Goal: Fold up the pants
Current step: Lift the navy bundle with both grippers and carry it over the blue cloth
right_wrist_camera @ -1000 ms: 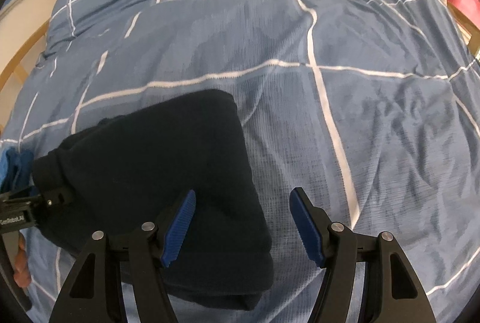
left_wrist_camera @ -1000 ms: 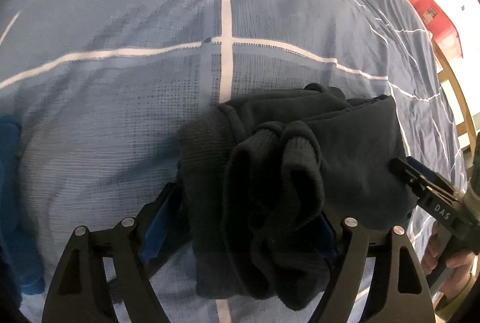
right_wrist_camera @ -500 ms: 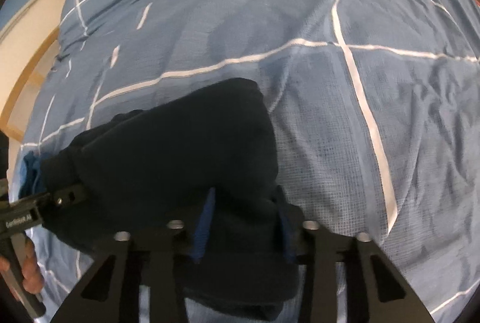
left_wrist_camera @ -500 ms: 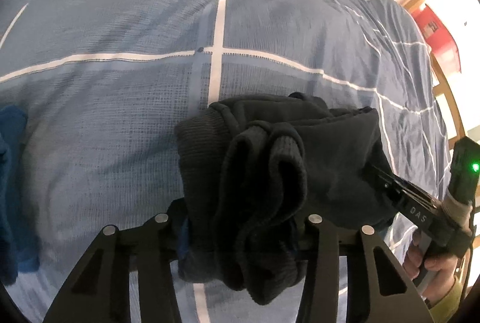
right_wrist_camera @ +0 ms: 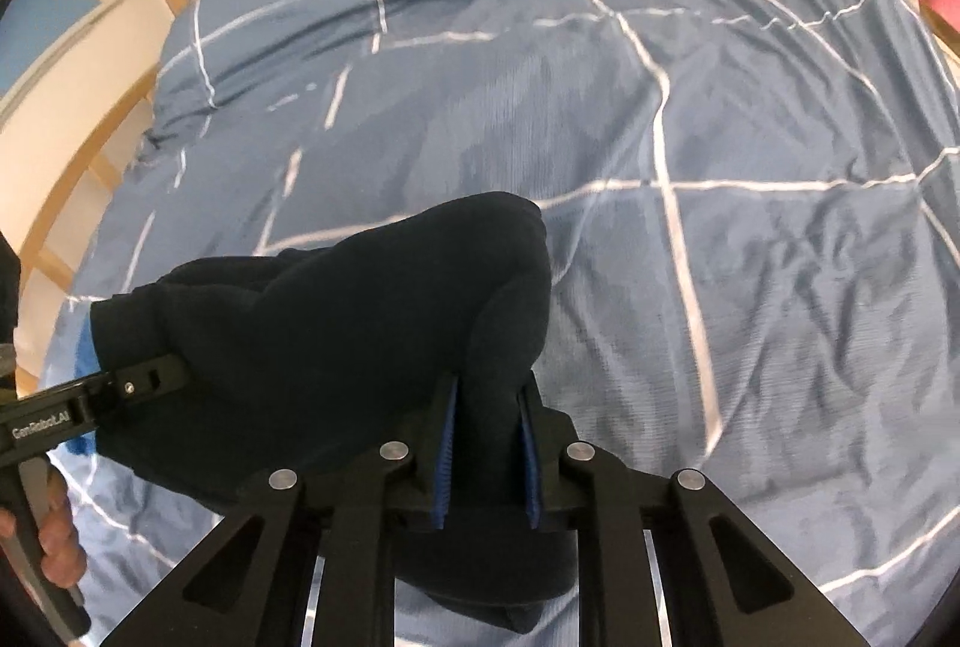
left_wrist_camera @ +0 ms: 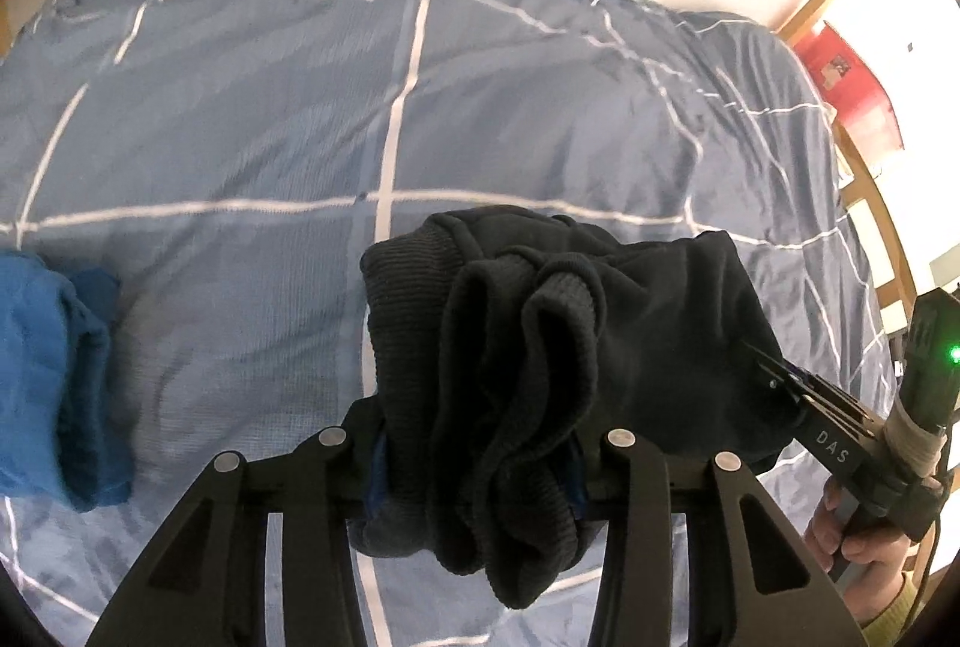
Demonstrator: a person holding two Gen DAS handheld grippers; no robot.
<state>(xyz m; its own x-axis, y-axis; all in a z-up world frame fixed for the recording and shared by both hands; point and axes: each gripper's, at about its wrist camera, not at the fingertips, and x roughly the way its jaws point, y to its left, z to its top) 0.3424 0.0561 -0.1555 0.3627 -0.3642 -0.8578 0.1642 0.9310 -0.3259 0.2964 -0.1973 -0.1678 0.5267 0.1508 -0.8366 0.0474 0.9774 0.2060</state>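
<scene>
Low in the middle of both frames, we hold the dark pants bunched between us — left gripper and right gripper with jaws closing on opposite ends — seemingly to lift the bundle off the bed.

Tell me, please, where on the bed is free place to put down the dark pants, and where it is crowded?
Free: the wide blue duvet beyond the pants, toward the wall, and the stretch to their right in the right wrist view. Crowded: the near left edge, where a blue cloth lies. Both the left gripper and right gripper are closing on the pants.
</scene>
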